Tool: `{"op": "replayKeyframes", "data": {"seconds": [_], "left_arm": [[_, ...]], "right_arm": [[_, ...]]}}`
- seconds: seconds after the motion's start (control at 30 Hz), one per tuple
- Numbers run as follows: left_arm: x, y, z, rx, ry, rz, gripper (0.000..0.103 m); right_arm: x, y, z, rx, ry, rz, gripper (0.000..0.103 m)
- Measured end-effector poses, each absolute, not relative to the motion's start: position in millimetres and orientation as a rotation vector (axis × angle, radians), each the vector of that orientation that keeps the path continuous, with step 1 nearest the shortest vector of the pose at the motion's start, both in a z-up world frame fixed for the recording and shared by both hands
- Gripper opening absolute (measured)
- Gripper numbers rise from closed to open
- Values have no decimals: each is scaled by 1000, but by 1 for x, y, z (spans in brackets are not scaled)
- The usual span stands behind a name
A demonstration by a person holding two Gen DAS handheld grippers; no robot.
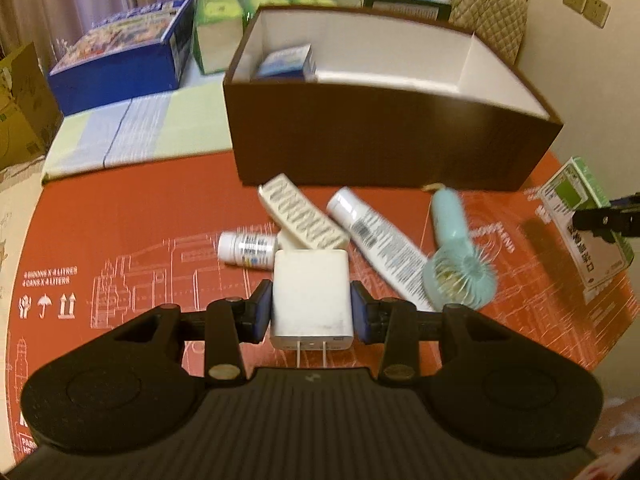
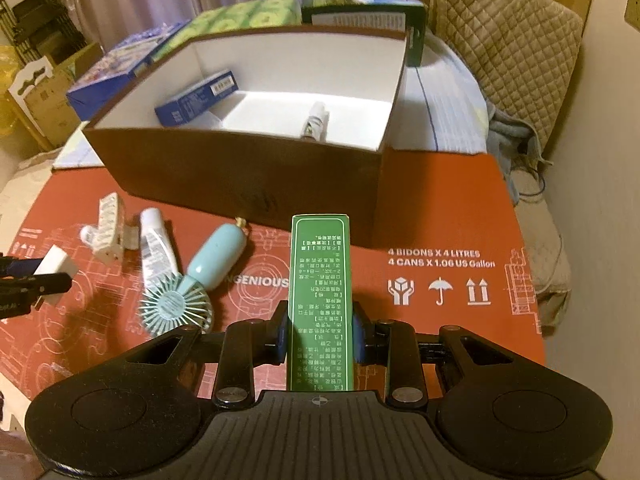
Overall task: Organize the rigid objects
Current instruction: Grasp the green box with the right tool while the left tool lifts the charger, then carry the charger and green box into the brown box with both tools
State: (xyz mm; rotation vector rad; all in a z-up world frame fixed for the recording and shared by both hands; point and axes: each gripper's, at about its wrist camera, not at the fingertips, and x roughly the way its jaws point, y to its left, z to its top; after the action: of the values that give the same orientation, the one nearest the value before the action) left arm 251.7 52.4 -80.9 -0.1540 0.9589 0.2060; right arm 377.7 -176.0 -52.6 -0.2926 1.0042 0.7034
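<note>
Nearest the left wrist camera, the left claw (image 1: 311, 312) was clamped on a white charger (image 1: 310, 294) — pads on its two side faces, prongs pointing back toward the camera, its slightly longer axis running forward along the fingers. The right claw (image 2: 321, 336) gripped a green carton (image 2: 320, 300) by its broad faces, narrow printed edge up, long axis pointing straight ahead at the brown box (image 2: 240, 168).

Both loads appeared lifted clear of the red tabletop (image 1: 120, 220), so the step in hand was probably the carry to the box. To do it well, I judged each claw should rise above the near wall before moving forward, keep its squeeze steady, and let go low inside — the carton laid along the box's length beside the blue carton (image 2: 196, 100).

Farther out, still on the tabletop, lay a small white bottle (image 1: 246, 246) on its side, a flat printed pack (image 1: 304, 216), a white tube (image 1: 376, 232) slanting away leftward, and a pale-blue hand fan (image 1: 452, 248) with its handle toward the box. A small tube (image 2: 316, 122) already rested in the box.
</note>
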Motion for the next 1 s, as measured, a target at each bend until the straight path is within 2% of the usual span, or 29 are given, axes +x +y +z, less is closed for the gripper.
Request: {"op": "replayKeyframes", "data": {"seconds": [0.47,1.0], "left_arm": [[287,44,-21,-139,805,144,36],[396,50,9,-101,755,128,36]], "right_arm": [[382,-168,13,-210,865,834,27],[469,-117,35,-166,770,796,27]]}}
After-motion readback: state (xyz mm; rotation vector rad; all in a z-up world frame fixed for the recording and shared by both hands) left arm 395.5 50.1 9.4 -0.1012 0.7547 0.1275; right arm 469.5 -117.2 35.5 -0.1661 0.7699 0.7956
